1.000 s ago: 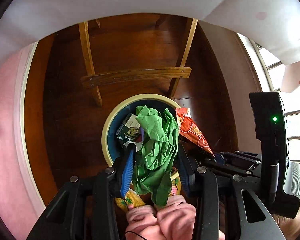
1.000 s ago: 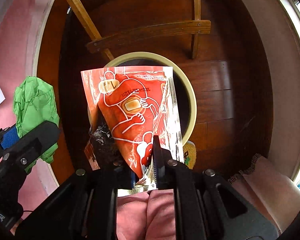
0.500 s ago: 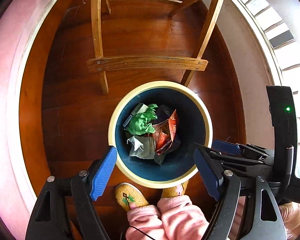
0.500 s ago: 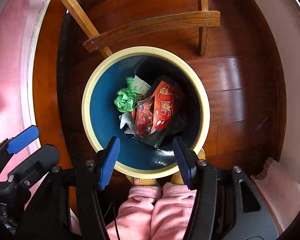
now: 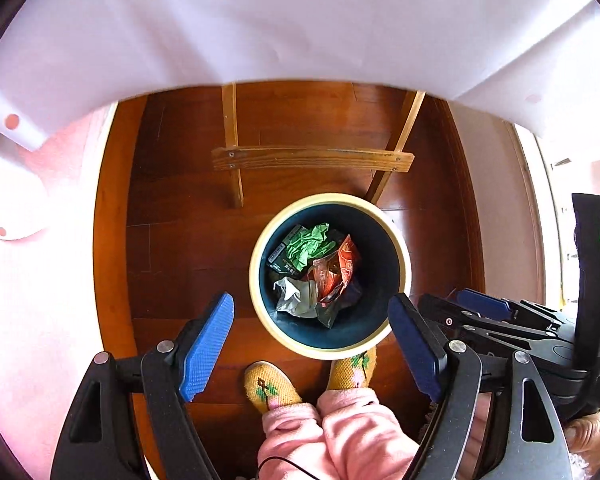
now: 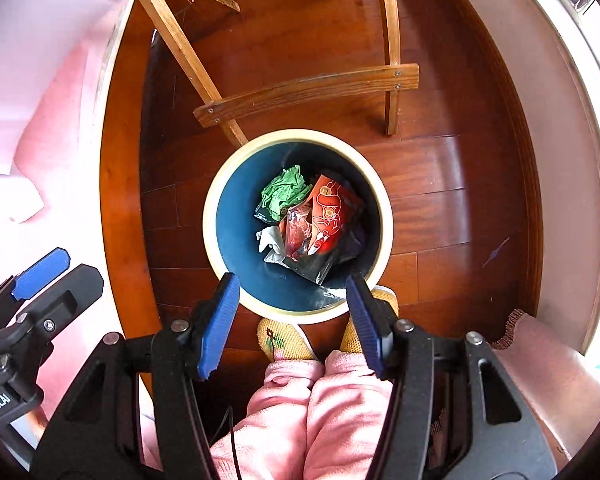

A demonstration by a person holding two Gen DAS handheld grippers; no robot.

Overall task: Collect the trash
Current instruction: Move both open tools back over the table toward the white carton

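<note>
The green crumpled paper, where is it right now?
The green crumpled paper lies inside the blue bin, toward its far left side, just left of the red snack wrapper. Both views show it there.

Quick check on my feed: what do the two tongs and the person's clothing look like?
Both the left tongs and right tongs are black triangular frames with silver bolts and textured blue pads. A green light glows on a black unit. The person wears pink fleece trousers and yellow embroidered slippers.
</note>
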